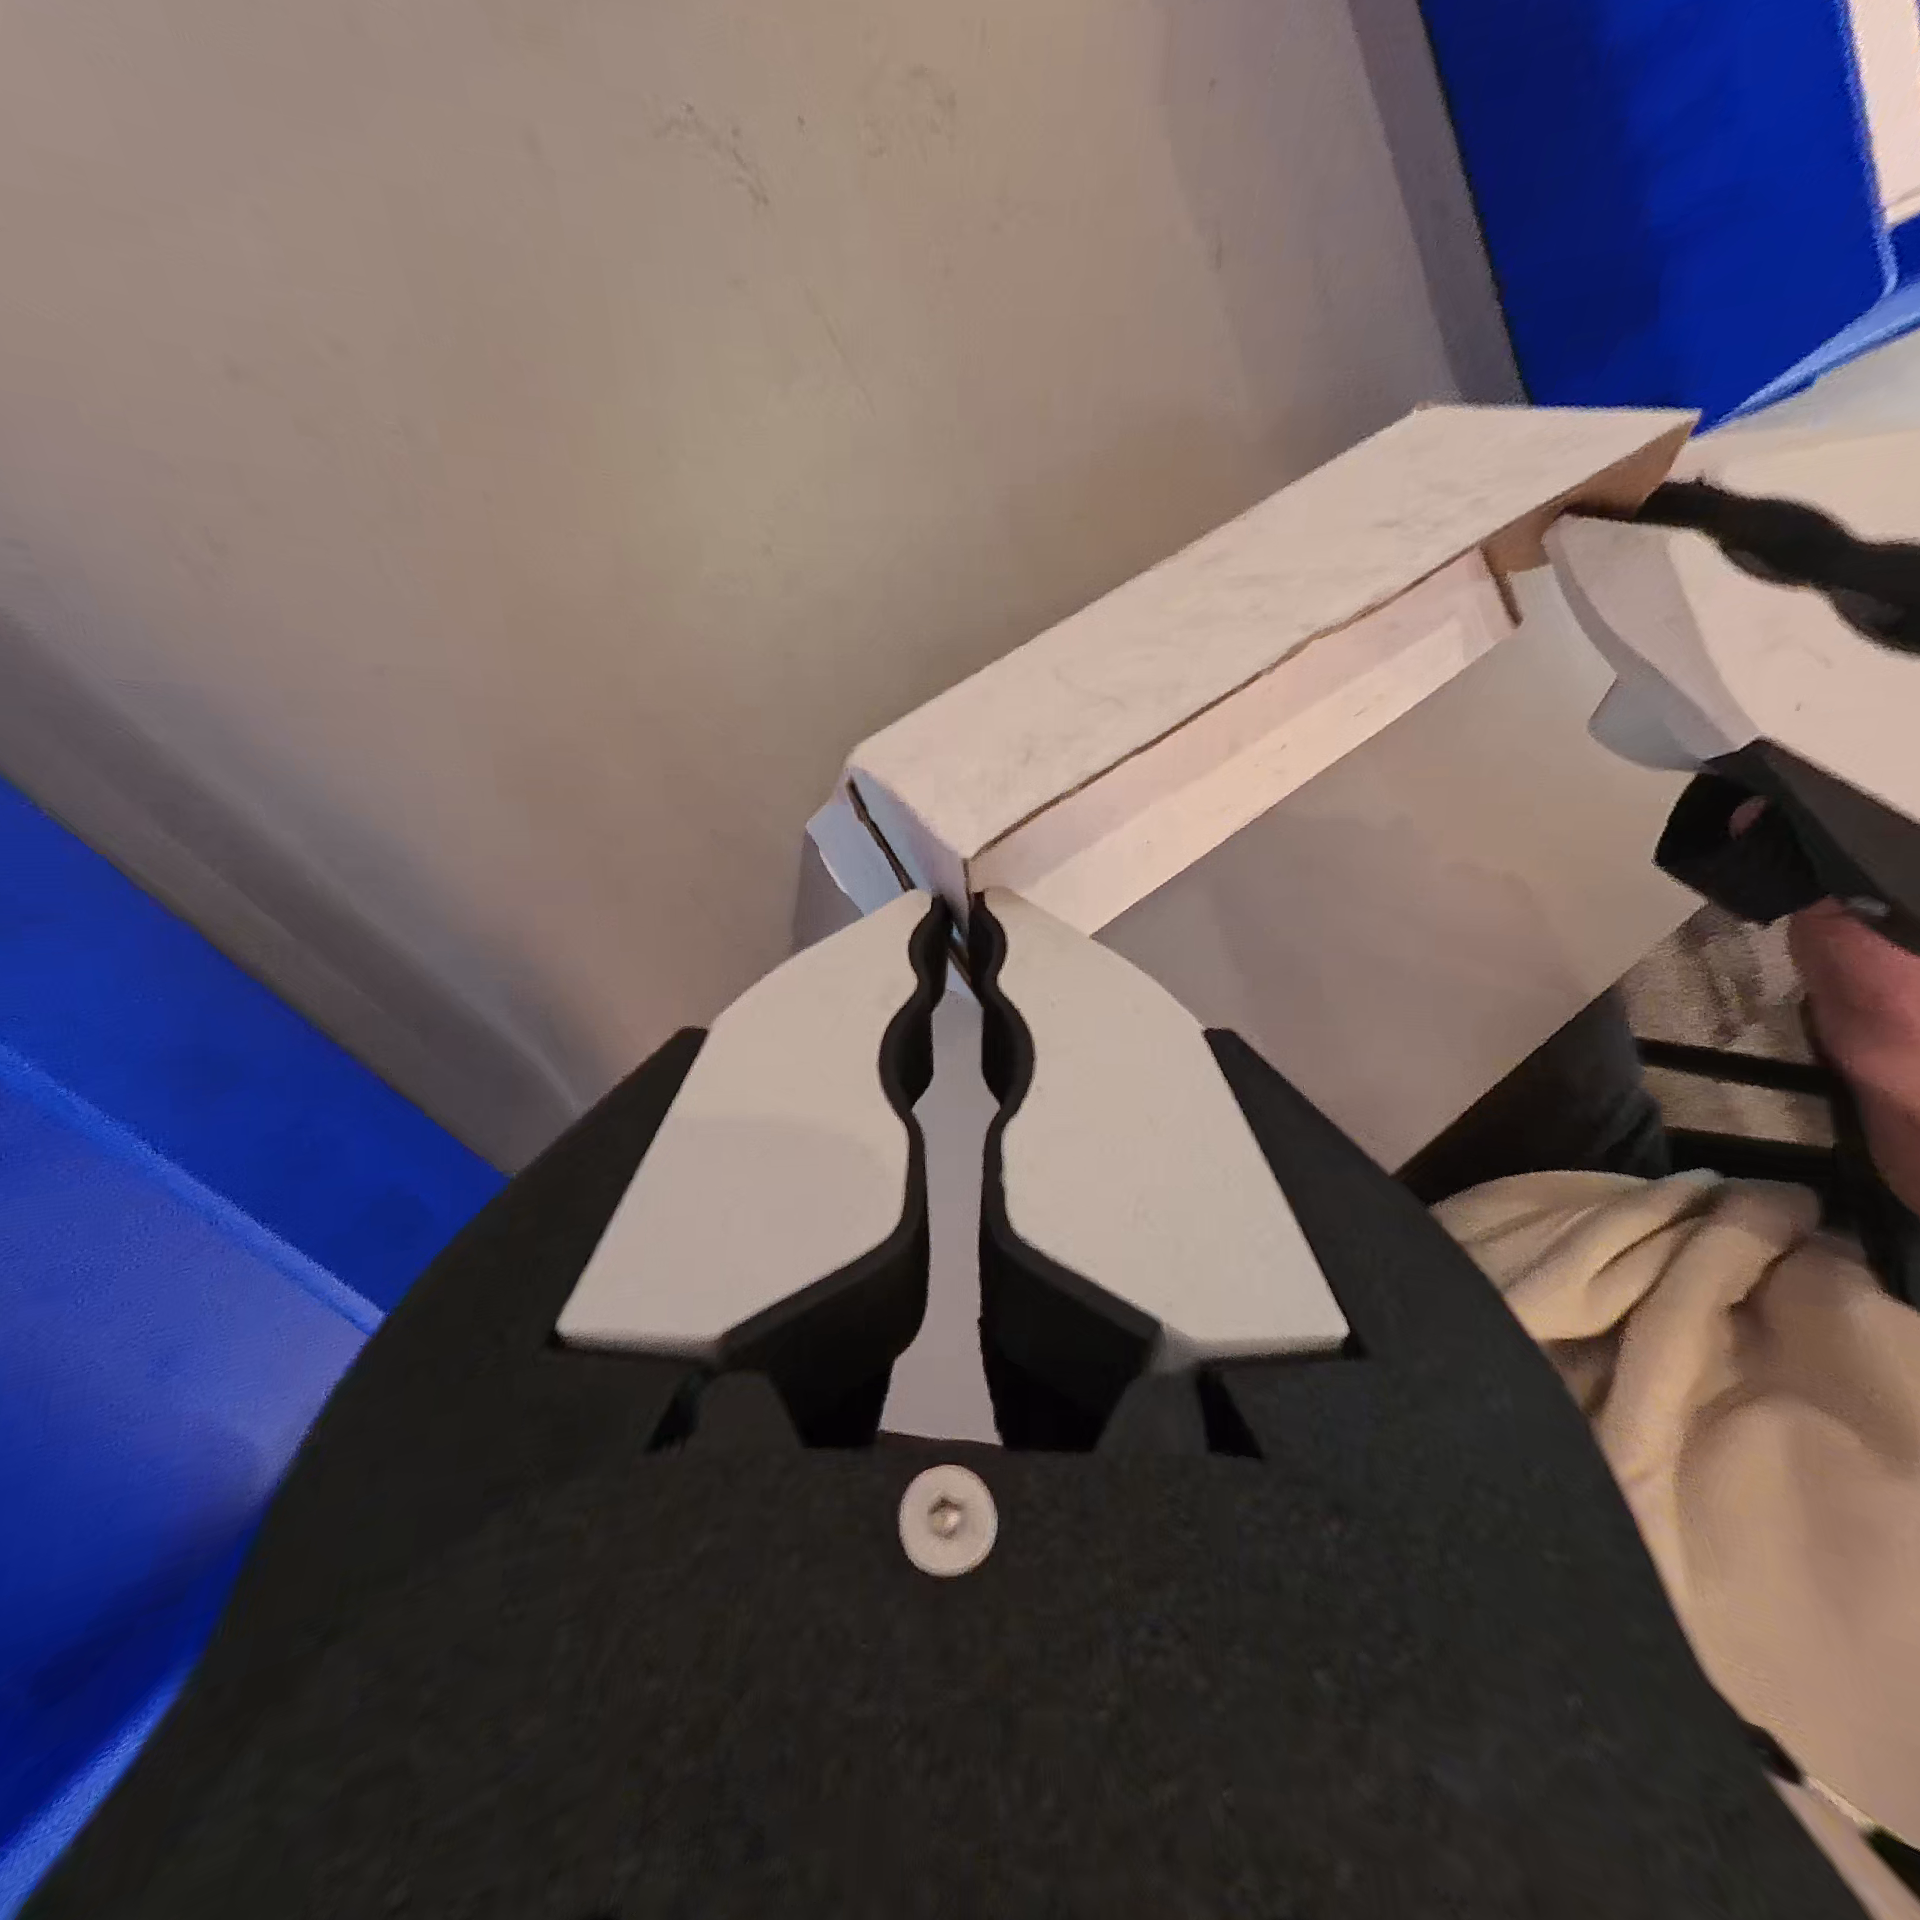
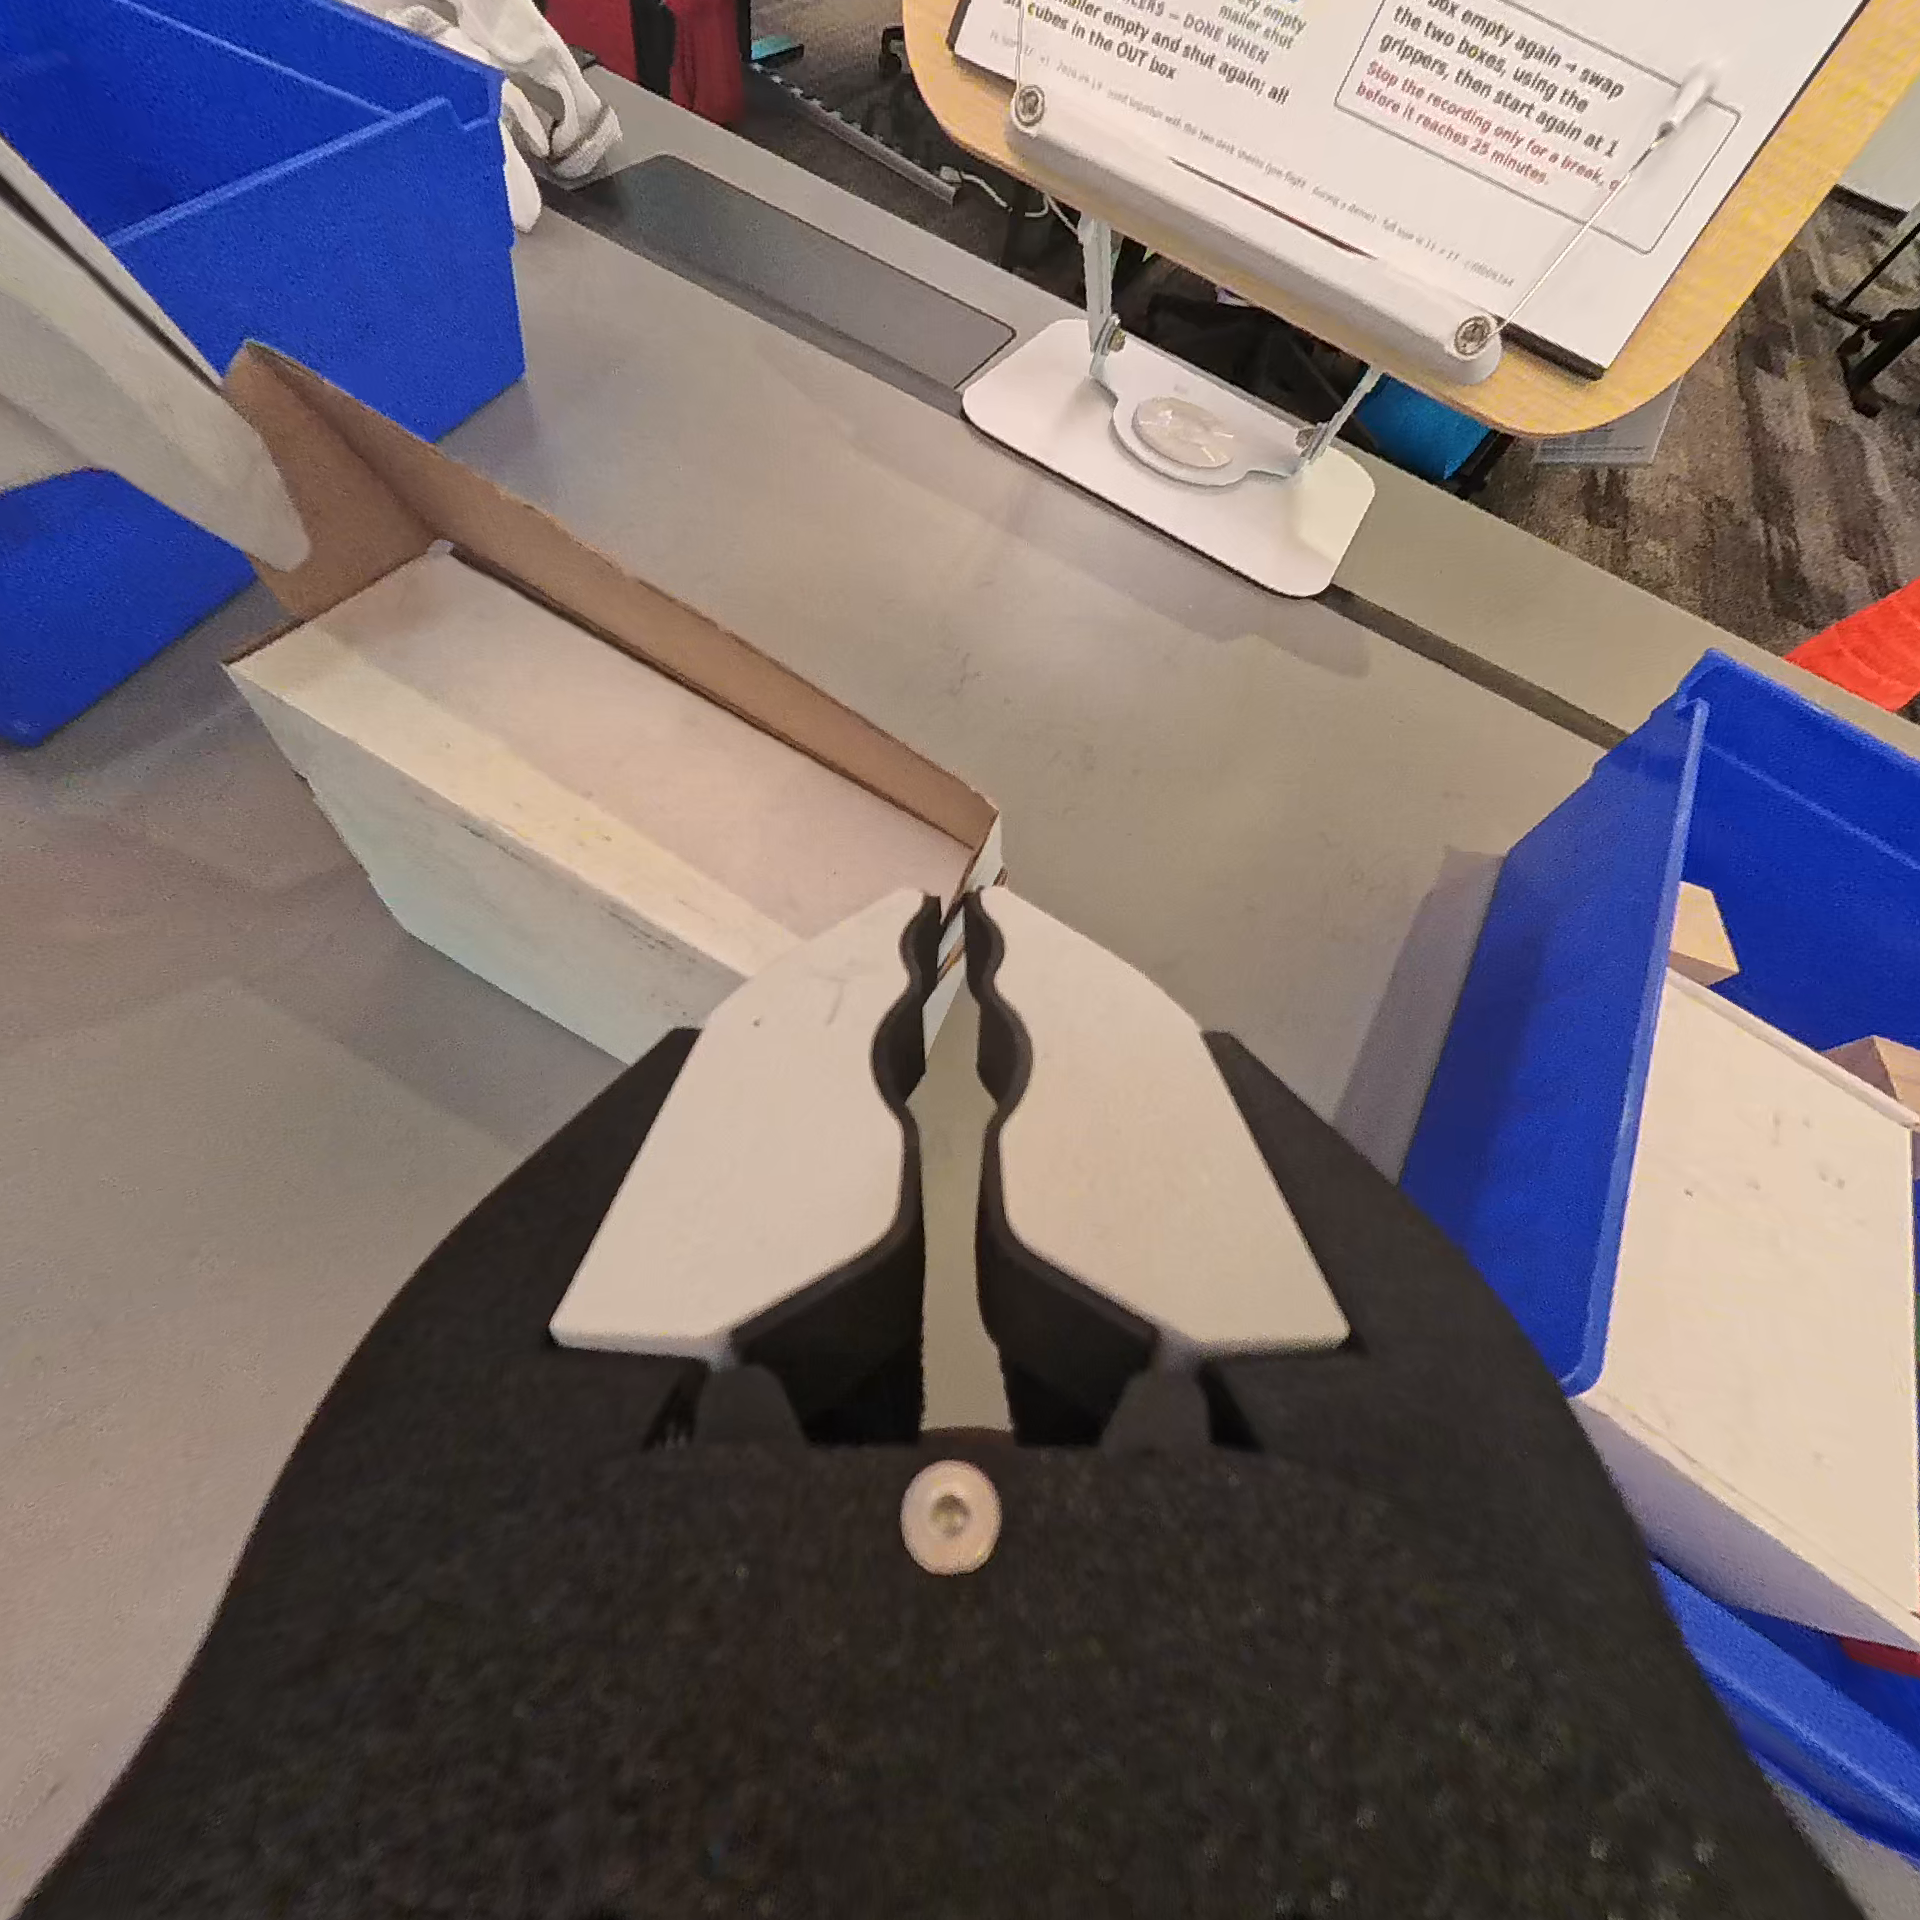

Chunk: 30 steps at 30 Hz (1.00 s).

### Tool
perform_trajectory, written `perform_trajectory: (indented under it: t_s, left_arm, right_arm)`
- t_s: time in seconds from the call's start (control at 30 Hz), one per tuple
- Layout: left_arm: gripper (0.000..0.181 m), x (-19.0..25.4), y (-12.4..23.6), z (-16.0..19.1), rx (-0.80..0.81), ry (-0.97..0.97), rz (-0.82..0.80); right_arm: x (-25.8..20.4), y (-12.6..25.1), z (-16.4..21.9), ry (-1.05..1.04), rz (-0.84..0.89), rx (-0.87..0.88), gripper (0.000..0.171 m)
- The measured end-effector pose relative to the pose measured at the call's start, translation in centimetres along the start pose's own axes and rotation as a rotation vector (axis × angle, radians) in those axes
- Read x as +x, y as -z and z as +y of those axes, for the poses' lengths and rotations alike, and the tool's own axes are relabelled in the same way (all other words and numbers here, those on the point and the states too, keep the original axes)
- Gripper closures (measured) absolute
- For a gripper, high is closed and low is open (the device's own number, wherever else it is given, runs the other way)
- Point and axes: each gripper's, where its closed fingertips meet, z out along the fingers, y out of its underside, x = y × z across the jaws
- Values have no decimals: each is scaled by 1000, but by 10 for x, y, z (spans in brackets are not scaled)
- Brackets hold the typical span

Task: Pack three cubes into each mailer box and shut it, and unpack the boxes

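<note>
- Left gripper [image 1: 958, 920] pinched tight on one corner of white mailer box [image 2: 540, 748] on grey table [image 2: 1143, 707].
- Right gripper [image 2: 956, 914] clamped on opposite corner flap.
- Blue bin [image 2: 1558, 1039] at right, second white mailer [image 2: 1756, 1299] inside.

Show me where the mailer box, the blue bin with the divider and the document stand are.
mailer box [image 2: 499, 748]: right wrist view, white top panel.
blue bin [image 2: 343, 260]: right wrist view, front wall.
document stand [image 2: 1174, 457]: right wrist view, white base plate.
</note>
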Motion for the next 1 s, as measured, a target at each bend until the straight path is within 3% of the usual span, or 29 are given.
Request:
perform_trajectory:
  t_s: [0.3, 0.5, 0.57, 0.67, 0.73, 0.8, 0.9, 1.0]
  left_arm:
    - [178, -1, -8, 9, 85, -134, -101]
    - [172, 4, -8, 11, 269, -117, -92]
    - [165, 6, -3, 13, 358, -105, -75]
    - [159, 9, 15, 12, 539, -94, -52]
    - [161, 11, 32, 4, 682, -95, -28]
    - [178, 10, 45, -4, 776, -97, -17]
    - [181, 10, 46, -15, 807, -97, 26]
    - [181, 10, 38, -16, 808, -82, 81]
  right_arm:
    - [-3, -2, 9, -4, 1, -27, 167]
    - [-3, -4, 11, -30, -58, -14, 166]
    - [-2, -2, 12, -47, -97, -6, 154]
    - [1, 7, 10, -94, -187, 46, 152]
    - [5, 14, -1, -138, -245, 136, 155]
    - [6, 18, -14, -207, -327, 219, 160]
    - [0, 14, -24, -302, -447, 277, 164]
    - [-3, 2, -18, -331, -456, 264, 167]
